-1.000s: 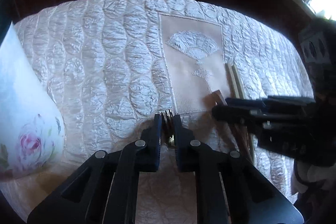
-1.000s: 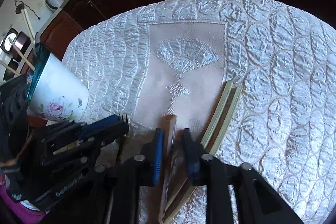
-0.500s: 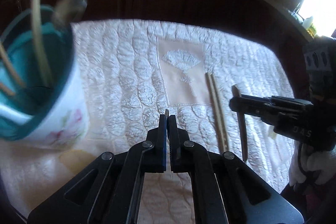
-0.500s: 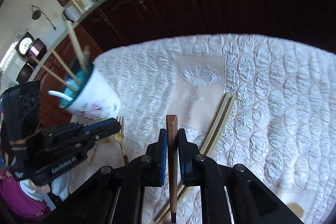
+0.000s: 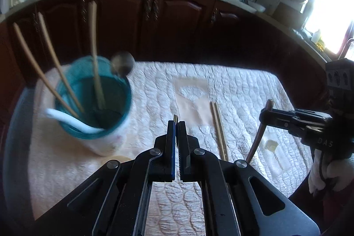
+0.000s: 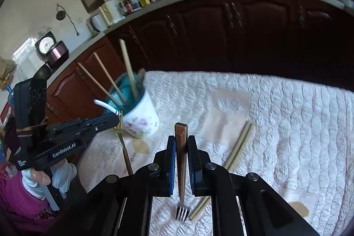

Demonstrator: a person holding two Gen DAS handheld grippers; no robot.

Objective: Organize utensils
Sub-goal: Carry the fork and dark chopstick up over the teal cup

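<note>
My left gripper [image 5: 176, 125] is shut on a gold fork [image 5: 176, 117]; its tines poke up between the pads. In the right wrist view that fork [image 6: 121, 138] hangs handle-down from the left gripper [image 6: 117, 119], above the cloth. My right gripper [image 6: 181, 138] is shut on a wooden-handled fork [image 6: 181, 147], tines [image 6: 182, 212] pointing down toward me. From the left wrist view, the right gripper [image 5: 264, 117] holds this fork [image 5: 257, 138] off the table. A floral cup [image 6: 141, 118] with a teal inside [image 5: 93, 103] stands at the left and holds chopsticks and spoons.
A pair of chopsticks [image 5: 219, 127] lies on the white quilted tablecloth [image 5: 243, 90] between the two grippers, beside the fan-patterned panel [image 6: 227, 112]. Dark wooden cabinets [image 5: 177, 25] stand behind the table. A gloved hand [image 6: 59, 176] holds the left gripper.
Both grippers have risen from the cloth, each lifting its fork off the table. The views have tilted up, so the cup's rim and the cabinets now show.
</note>
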